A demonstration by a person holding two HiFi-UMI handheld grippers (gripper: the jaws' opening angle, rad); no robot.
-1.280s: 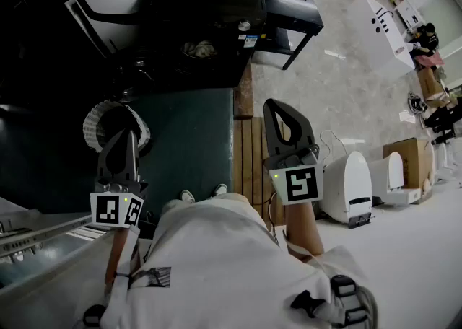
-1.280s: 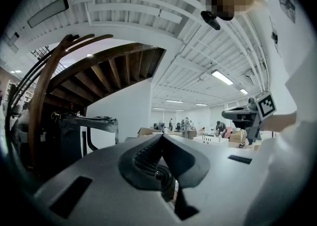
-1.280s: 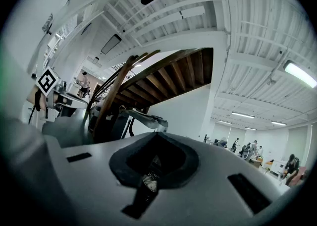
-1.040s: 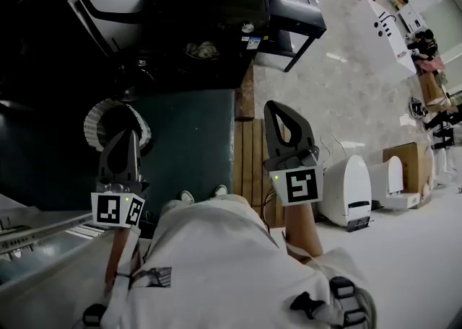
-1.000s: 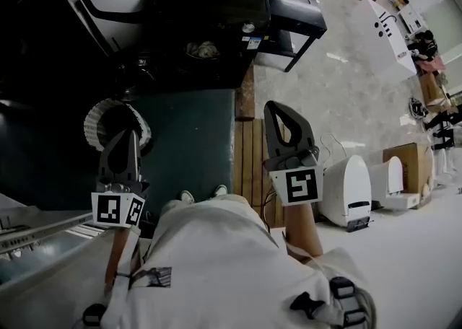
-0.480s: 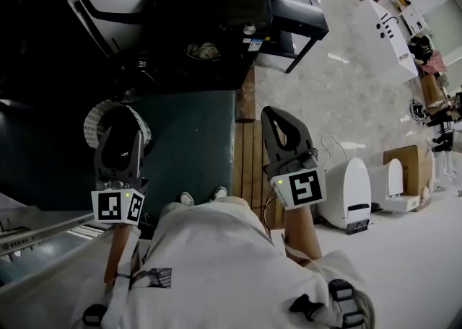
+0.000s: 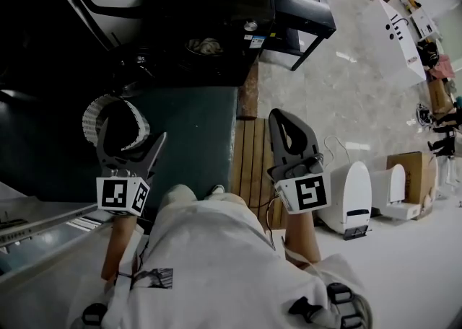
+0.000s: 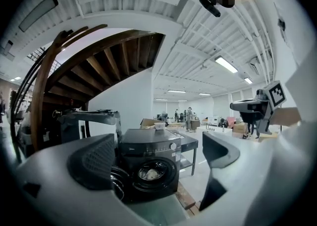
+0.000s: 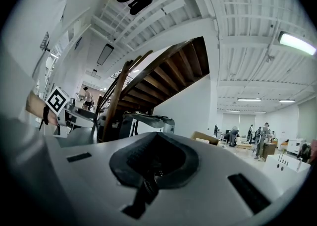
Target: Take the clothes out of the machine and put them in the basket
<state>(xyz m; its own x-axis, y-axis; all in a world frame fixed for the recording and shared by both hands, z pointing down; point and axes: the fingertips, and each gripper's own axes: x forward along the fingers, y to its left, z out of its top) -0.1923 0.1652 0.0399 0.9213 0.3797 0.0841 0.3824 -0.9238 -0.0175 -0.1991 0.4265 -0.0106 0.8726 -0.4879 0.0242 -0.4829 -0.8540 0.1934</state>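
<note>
Left gripper view: the left gripper (image 8: 159, 150) has its jaws spread wide and still opening, with nothing between them; it is released and holds nothing. Through the gap stands the black washing machine (image 8: 148, 163), well apart from the jaws. The clothes (image 8: 148, 173) lie as a pale bundle inside its round drum opening, and what looks like the round door is swung to the left. Right gripper view: the right gripper (image 7: 280, 120) is clenched, jaws together, with nothing gripped between the dark pads. Head view: both grippers are held out in front of the person, left and right of the body, each carrying its marker cube. The white ribbed basket (image 7: 90, 120) sits on the floor beyond the left gripper, whose spread jaws overlap it in this view; contents cannot be made out. It stands at the left edge of a dark green mat (image 7: 195, 133) laid in front of the machine. A strip of wooden slats (image 7: 249, 154) borders the mat on the right, below the right gripper. A black table (image 7: 303, 3) stands just to the right of the machine.
</note>
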